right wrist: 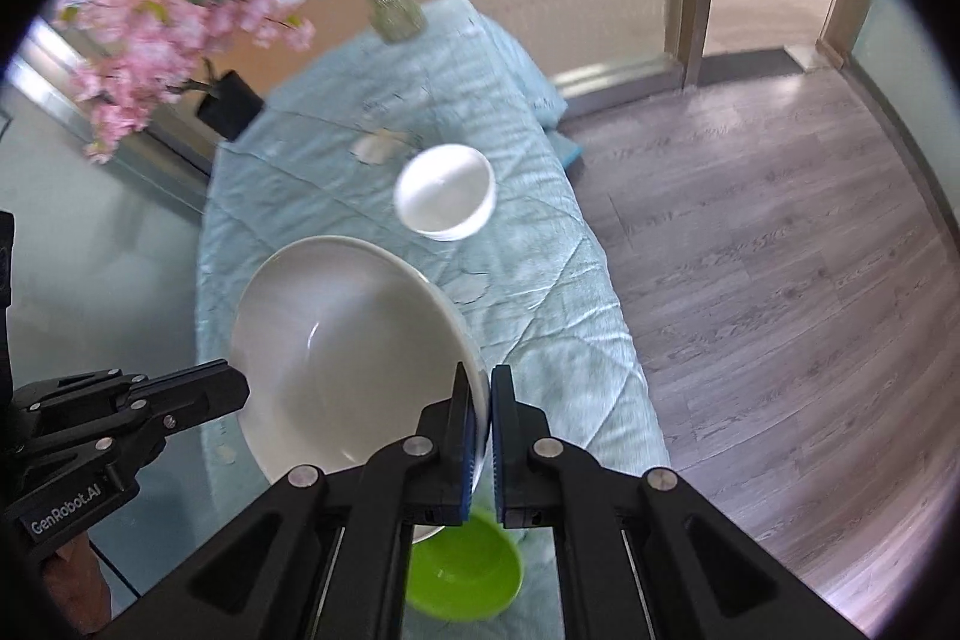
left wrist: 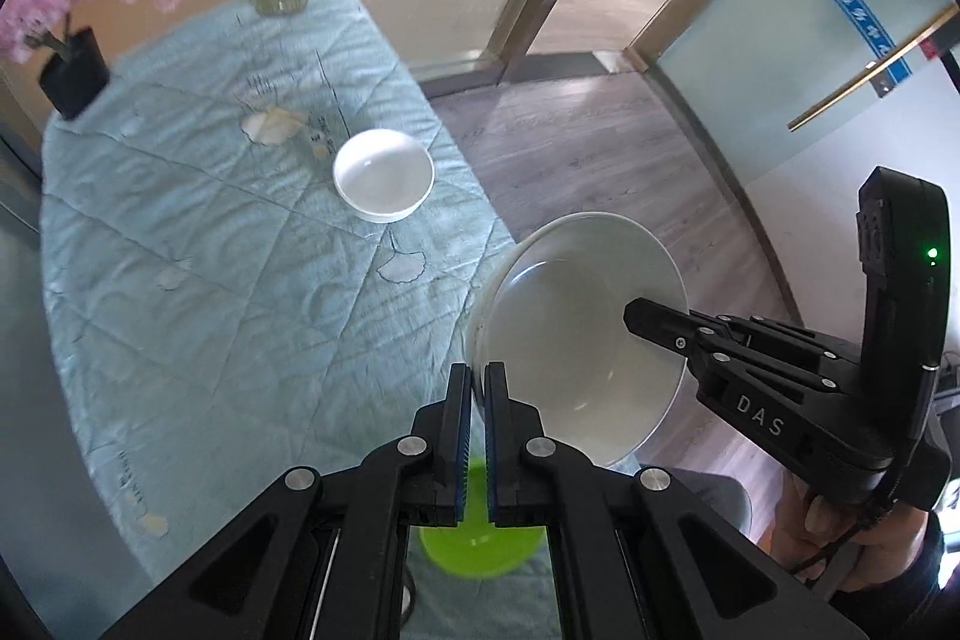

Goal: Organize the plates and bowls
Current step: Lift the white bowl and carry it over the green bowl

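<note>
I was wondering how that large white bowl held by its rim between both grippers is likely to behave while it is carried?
The large white bowl looks glazed and glossy, so it may slip on the thin rim pinches of the left gripper and right gripper. It seems rigid and probably breakable if dropped. Held tilted above the green bowl, it could pivot.

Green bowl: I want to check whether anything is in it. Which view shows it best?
The right wrist view: the green bowl shows most of its inside there, between the right hand-held gripper fingers, and looks empty. In the left wrist view the left hand-held gripper hides most of it.
</note>
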Motion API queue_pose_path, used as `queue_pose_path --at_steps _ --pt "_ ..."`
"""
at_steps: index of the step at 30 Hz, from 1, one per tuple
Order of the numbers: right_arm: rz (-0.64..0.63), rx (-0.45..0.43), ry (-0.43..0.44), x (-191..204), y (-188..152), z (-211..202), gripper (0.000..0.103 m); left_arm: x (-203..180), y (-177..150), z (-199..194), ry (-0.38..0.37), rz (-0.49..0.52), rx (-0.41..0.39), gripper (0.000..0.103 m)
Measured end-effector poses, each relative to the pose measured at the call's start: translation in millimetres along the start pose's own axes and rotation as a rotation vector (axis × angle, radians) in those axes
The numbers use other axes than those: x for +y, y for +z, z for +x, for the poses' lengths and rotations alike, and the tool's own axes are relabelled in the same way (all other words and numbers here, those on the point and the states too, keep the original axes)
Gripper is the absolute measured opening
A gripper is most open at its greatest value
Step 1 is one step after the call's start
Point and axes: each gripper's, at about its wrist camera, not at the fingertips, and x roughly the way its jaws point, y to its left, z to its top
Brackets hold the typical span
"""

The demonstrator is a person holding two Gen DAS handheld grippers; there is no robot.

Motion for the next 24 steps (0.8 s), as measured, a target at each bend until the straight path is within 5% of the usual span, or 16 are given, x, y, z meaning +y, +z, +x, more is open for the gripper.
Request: queue_pose_path --at_steps 11,24 --pt "-0.021 -0.067 0.039 32.4 -78.1 -80.0 0.005 -28.6 -110.5 -97.8 -0.006 -0.020 -0.059 0.000" --pt "-0.035 -0.038 0.023 31.8 -150.9 -95.7 0.006 -46.6 -224.4 -103.0 -0.040 -0.094 -0.056 0.000"
